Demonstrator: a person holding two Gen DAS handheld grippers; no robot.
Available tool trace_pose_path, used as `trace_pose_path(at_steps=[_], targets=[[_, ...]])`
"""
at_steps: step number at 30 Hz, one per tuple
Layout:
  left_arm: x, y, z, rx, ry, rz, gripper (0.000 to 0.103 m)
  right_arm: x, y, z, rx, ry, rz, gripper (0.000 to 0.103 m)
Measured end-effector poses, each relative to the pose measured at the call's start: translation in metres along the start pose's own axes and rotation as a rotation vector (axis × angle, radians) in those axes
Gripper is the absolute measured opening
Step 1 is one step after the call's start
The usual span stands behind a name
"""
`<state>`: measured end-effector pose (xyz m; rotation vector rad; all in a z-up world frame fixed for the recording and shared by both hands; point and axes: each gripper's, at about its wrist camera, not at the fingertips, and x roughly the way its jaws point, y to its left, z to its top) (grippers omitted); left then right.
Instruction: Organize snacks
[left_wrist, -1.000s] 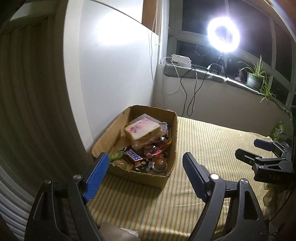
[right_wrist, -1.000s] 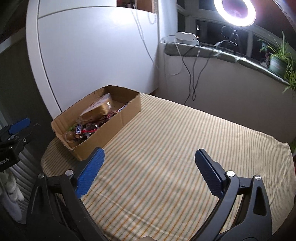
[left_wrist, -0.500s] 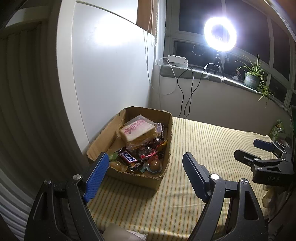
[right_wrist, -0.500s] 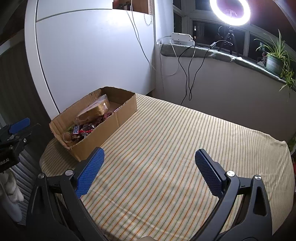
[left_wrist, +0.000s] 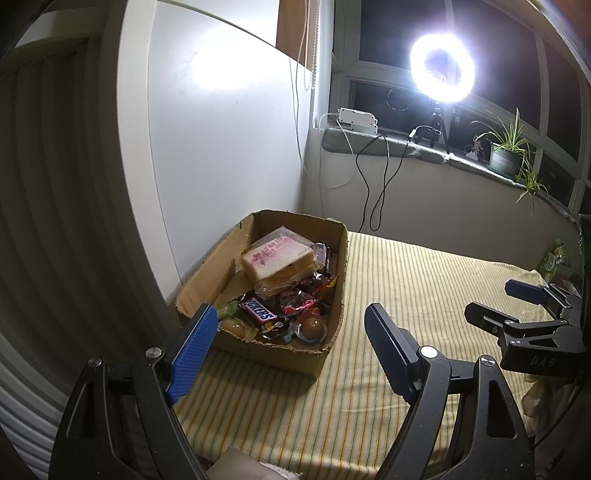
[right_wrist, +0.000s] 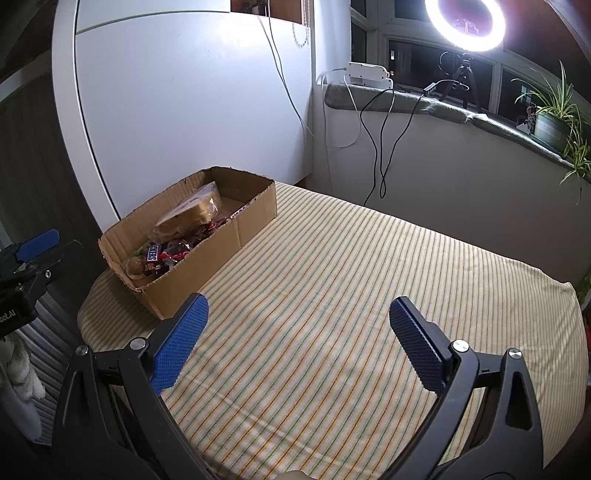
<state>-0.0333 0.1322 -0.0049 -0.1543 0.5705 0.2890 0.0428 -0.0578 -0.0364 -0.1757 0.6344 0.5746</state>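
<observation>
Both tools share one build. The left claw (left_wrist: 288, 345) has black, triangular cut-out arms, silver screws at the joints and blue textured pads (left_wrist: 190, 356) on the inner faces of its fingers. The right claw (right_wrist: 297, 334) matches it: black frame, silver screws, blue dimpled pads (right_wrist: 419, 349). White lettering marks each black body where the other camera catches it.

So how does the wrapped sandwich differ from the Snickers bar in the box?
The wrapped sandwich is bigger, pale and in clear plastic with a pink label, lying tilted on top of the pile. The Snickers bar is slim, dark-wrapped and sits lower, nearer the front wall. Both lie in the cardboard box, untouched.
</observation>
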Motion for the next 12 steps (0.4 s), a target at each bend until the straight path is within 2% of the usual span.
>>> trace_pose_path(at_steps=[12], targets=[[-0.0010,-0.0011,-0.0020,0.000,-0.010,0.009,0.082,0.0019,-0.0053,-0.0032,0.002,0.007,-0.003,0.100]])
